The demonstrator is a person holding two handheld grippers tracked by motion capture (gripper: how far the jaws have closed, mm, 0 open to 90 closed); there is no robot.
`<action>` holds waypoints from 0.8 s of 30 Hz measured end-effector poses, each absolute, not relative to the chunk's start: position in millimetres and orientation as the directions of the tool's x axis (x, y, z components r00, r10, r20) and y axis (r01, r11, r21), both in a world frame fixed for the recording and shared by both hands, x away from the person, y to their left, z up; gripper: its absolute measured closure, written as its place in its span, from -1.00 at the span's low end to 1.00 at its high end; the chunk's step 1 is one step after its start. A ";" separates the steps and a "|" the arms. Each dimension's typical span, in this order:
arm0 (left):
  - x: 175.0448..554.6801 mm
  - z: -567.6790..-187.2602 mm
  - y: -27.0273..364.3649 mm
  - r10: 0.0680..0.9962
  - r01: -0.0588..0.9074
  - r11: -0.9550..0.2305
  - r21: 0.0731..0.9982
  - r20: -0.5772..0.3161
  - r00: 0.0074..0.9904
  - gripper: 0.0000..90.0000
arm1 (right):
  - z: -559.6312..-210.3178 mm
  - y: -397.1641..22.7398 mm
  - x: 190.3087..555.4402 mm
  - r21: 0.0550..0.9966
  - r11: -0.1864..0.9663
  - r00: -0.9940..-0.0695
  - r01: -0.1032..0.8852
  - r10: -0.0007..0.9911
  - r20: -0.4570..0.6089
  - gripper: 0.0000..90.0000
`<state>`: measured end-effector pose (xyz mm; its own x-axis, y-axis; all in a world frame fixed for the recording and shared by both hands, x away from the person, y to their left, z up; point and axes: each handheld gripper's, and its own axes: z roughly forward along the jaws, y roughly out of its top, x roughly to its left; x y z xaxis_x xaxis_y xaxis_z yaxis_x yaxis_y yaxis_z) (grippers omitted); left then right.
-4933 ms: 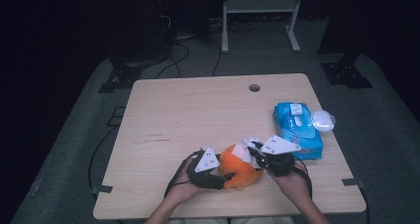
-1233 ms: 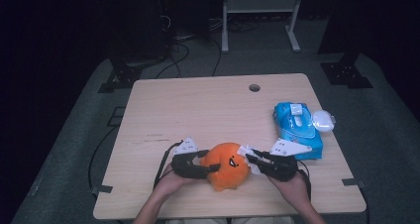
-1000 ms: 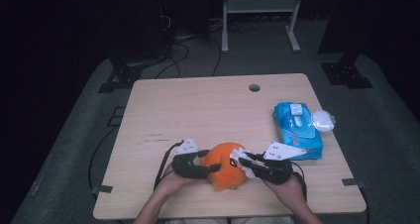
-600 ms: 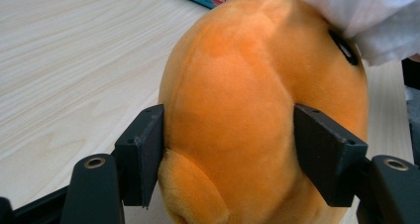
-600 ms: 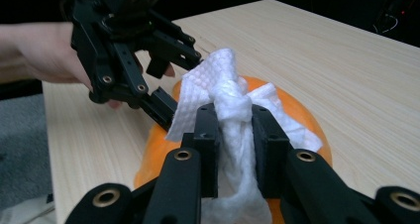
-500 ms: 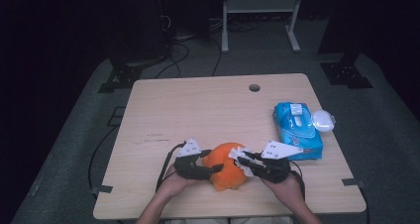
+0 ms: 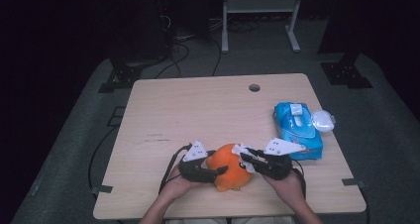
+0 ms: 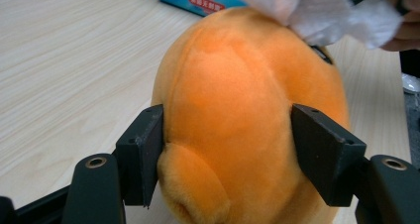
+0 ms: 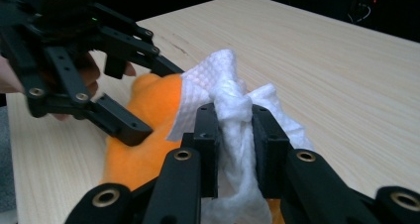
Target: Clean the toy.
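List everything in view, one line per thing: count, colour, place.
Table: one, light wood, centre.
Plush toy: one, orange, near edge of table, clamped by left gripper.
Wipe: one, white, on the toy's top, pinched in right gripper.
Wipes pack: one, blue, right side of table.
Lid-like piece: one, white, beside the pack.
Left gripper: one, black, shut on the toy.
Right gripper: one, black, shut on the wipe.
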<state>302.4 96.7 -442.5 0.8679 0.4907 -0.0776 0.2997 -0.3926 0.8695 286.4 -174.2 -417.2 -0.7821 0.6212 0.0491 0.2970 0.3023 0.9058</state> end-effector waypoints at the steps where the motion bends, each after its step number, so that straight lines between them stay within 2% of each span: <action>1: 302.0 -442.1 96.2 0.491 0.294 -0.397 0.870 -0.070 0.868 -0.31 | -418.4 -174.8 286.5 0.904 0.307 -0.784 0.298 0.619 0.048 0.66; 5: 298.7 -440.2 93.5 0.491 0.273 -0.405 0.873 -0.044 0.870 -0.40 | -419.5 -175.2 284.4 0.898 0.326 -0.794 0.296 0.607 0.041 0.67; 7: 300.8 -437.9 94.4 0.498 0.296 -0.393 0.871 -0.069 0.864 -0.62 | -419.6 -176.3 284.4 0.899 0.326 -0.796 0.294 0.603 0.042 0.67; 8: 302.0 -437.8 94.9 0.505 0.308 -0.380 0.872 -0.083 0.859 -0.62 | -420.5 -177.3 282.4 0.899 0.327 -0.800 0.292 0.598 0.042 0.67; 10: 305.4 -438.4 97.2 0.528 0.348 -0.368 0.862 -0.114 0.841 -0.77 | -421.2 -176.6 280.4 0.901 0.332 -0.807 0.279 0.589 0.033 0.67; 12: 308.3 -442.2 98.2 0.534 0.399 -0.350 0.847 -0.170 0.828 -0.83 | -421.1 -175.4 279.5 0.904 0.332 -0.813 0.270 0.581 0.030 0.67; 13: 309.0 -444.2 98.0 0.528 0.415 -0.343 0.843 -0.192 0.827 -0.74 | -421.2 -174.3 278.9 0.904 0.332 -0.816 0.268 0.578 0.030 0.67; 14: 309.1 -445.4 98.4 0.508 0.418 -0.344 0.841 -0.207 0.836 -0.74 | -421.2 -174.3 278.9 0.904 0.332 -0.816 0.268 0.578 0.030 0.67; 15: 308.2 -445.4 98.0 0.497 0.403 -0.349 0.846 -0.198 0.845 -0.54 | -421.3 -174.1 279.1 0.904 0.330 -0.814 0.271 0.580 0.033 0.67; 17: 304.1 -440.7 96.0 0.498 0.334 -0.380 0.863 -0.113 0.860 -0.23 | -421.0 -174.3 280.2 0.906 0.327 -0.809 0.270 0.587 0.030 0.67; 19: 300.2 -435.0 94.2 0.508 0.265 -0.395 0.880 -0.031 0.861 -0.05 | -417.8 -175.7 281.0 0.911 0.318 -0.797 0.263 0.604 0.020 0.67; 22: 296.2 -427.7 94.8 0.522 0.177 -0.411 0.894 0.072 0.850 -0.02 | -416.3 -176.1 281.4 0.913 0.307 -0.791 0.269 0.612 0.027 0.67; 24: 296.0 -427.8 95.3 0.513 0.172 -0.418 0.892 0.075 0.855 -0.05 | -417.7 -176.1 283.7 0.913 0.300 -0.791 0.277 0.610 0.040 0.67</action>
